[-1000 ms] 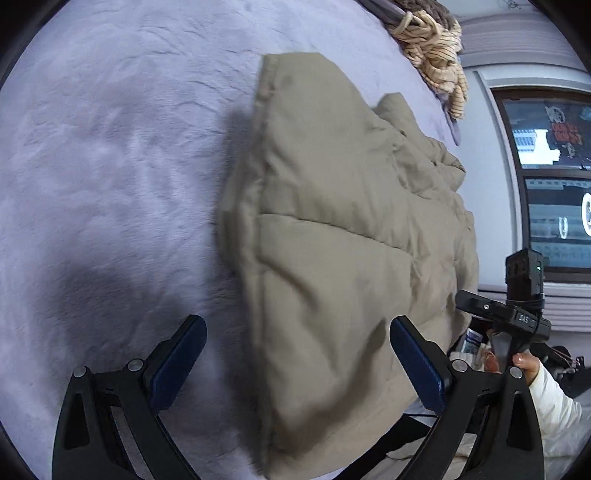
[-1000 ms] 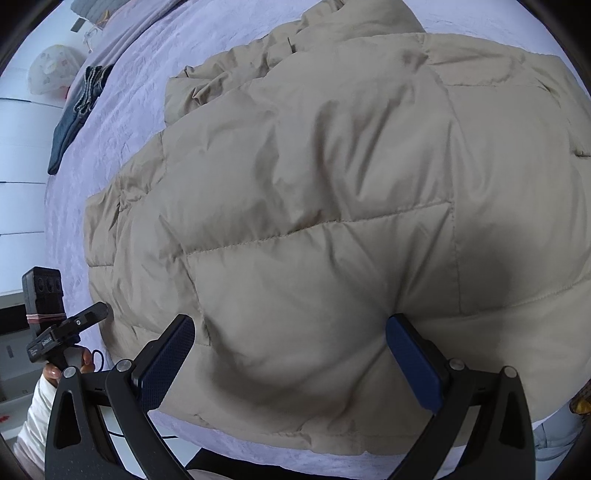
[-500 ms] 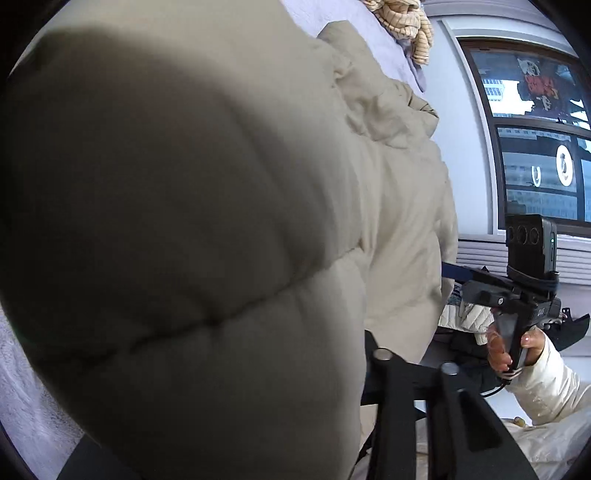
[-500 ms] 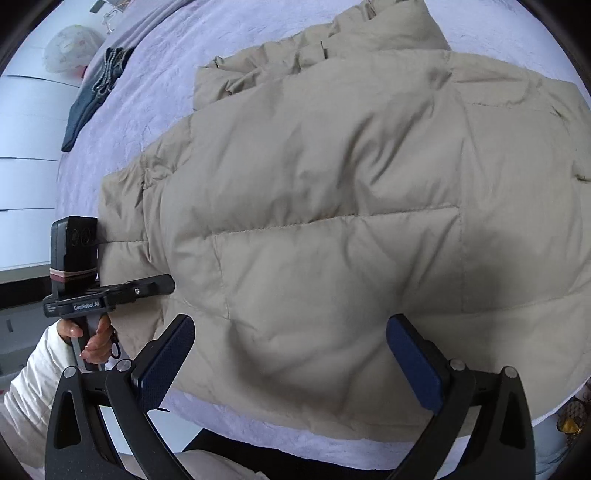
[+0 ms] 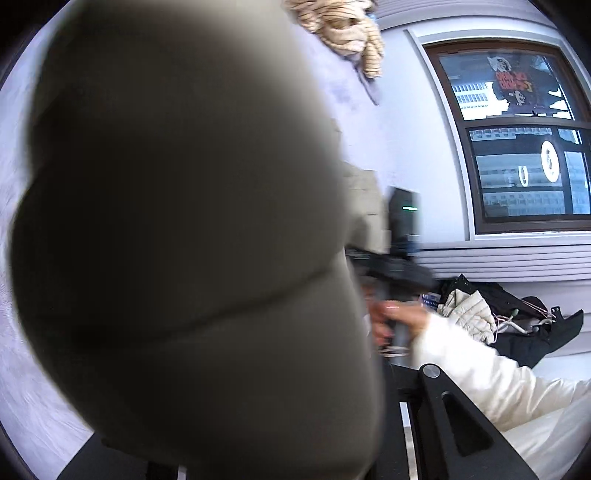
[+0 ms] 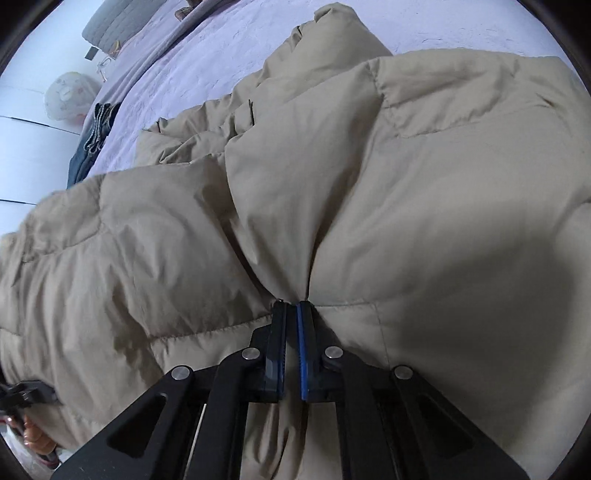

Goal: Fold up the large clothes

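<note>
Both grippers' jaws, wide apart a second ago, have just closed, pinching the puffy beige quilted jacket (image 6: 369, 184): the right gripper (image 6: 291, 306) grips a fold, and the left gripper (image 5: 436, 398) has bulging padding between its jaws, their pads hidden.

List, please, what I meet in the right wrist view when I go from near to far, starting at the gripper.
right gripper, shut on the fabric → beige puffer jacket → lilac bedspread → grey pillow

A bedroom in a home.
A wide bed (image 6: 221, 55) with lilac cover, a window (image 5: 517, 147), clothes (image 5: 480, 314) lying around.
</note>
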Demonstrator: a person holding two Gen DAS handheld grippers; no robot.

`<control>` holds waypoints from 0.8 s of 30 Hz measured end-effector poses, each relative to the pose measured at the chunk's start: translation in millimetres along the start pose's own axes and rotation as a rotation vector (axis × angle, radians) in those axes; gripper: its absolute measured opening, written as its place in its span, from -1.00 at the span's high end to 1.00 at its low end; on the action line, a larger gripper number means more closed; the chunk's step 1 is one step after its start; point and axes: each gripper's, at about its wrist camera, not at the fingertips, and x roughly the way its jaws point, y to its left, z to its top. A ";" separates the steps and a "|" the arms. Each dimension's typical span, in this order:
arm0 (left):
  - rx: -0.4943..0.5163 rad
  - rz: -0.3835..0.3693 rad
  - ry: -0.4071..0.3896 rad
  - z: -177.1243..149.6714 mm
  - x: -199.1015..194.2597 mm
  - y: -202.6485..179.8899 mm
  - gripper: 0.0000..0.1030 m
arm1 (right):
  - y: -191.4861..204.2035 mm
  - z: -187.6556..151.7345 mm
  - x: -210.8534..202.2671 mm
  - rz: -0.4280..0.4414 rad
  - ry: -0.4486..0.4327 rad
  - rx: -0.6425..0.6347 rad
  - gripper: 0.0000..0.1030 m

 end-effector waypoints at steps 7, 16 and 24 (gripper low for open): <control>0.013 0.159 -0.009 18.0 51.7 -109.9 0.49 | -20.6 8.3 8.3 0.125 0.075 0.012 0.97; 0.044 0.171 0.096 64.2 146.3 -182.4 -0.30 | -106.8 -23.1 -88.6 0.270 -0.034 0.126 0.88; 0.087 0.058 0.202 94.2 247.2 -184.5 -0.66 | -173.6 -109.1 -158.5 0.214 -0.166 0.287 0.07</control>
